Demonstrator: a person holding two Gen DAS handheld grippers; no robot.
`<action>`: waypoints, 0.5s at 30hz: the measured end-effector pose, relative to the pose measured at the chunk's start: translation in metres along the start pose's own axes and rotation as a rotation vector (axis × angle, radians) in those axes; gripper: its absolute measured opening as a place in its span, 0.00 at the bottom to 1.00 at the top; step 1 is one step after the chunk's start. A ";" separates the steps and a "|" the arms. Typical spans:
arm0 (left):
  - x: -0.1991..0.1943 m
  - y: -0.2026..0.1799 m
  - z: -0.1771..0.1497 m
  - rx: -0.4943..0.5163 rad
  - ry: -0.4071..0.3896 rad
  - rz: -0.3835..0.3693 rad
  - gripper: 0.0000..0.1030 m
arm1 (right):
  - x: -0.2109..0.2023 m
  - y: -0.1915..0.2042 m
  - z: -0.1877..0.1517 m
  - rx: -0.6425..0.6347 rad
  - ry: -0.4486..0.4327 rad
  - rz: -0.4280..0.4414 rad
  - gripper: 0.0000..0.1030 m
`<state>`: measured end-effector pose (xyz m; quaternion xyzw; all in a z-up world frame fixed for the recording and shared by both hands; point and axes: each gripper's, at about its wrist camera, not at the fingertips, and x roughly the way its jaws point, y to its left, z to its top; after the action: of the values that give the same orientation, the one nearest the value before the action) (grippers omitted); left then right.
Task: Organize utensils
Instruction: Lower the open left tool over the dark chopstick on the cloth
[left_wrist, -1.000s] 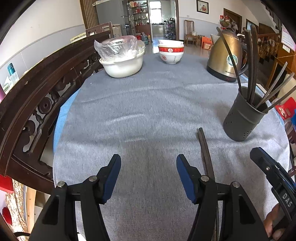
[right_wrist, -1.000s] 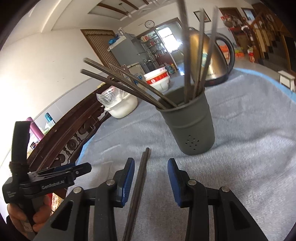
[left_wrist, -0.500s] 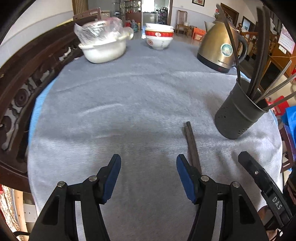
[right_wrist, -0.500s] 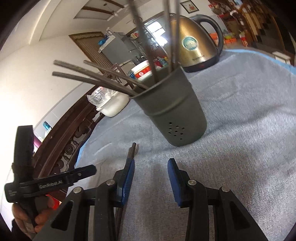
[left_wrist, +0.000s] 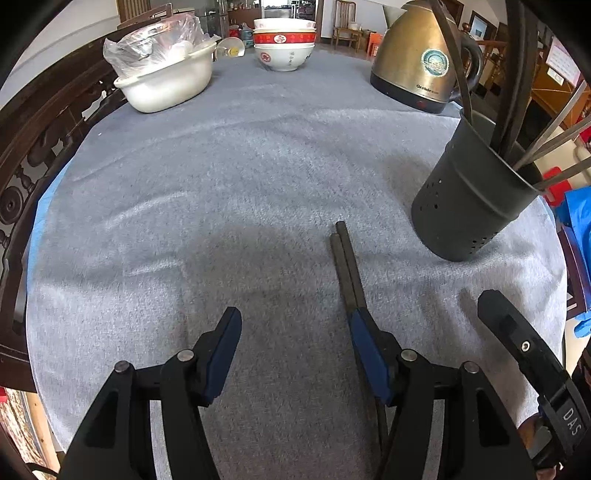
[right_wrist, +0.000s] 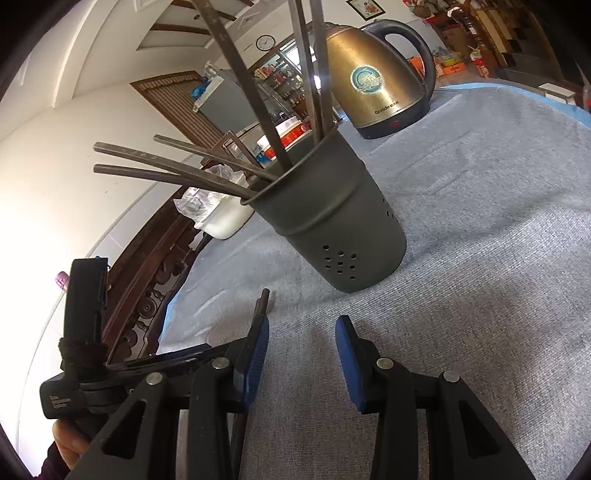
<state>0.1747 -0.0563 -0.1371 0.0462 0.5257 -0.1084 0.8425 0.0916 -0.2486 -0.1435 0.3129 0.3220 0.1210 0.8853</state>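
Chopsticks (left_wrist: 347, 266) under left tool's (left_wrist: 295, 354) right finger.

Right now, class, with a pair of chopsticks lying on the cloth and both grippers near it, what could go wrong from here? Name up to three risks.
1. The chopsticks lie under the left gripper's right finger, not between its open jaws; closing there would likely miss or scatter them.
2. The right gripper is close beside the left; the two could collide.
3. The holder leans full of long utensils; a nudge while loading might tip it.
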 end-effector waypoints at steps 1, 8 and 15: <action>0.000 -0.001 0.001 0.002 0.001 0.002 0.61 | 0.000 -0.001 0.000 0.003 -0.001 -0.004 0.40; 0.005 -0.003 0.005 0.010 0.010 -0.004 0.65 | -0.001 -0.002 0.001 0.011 -0.002 -0.010 0.40; 0.017 -0.008 0.003 0.020 0.059 0.045 0.67 | -0.001 -0.002 0.001 0.016 -0.004 -0.014 0.40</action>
<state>0.1824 -0.0664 -0.1507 0.0697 0.5479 -0.0934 0.8284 0.0912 -0.2508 -0.1436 0.3180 0.3234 0.1113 0.8843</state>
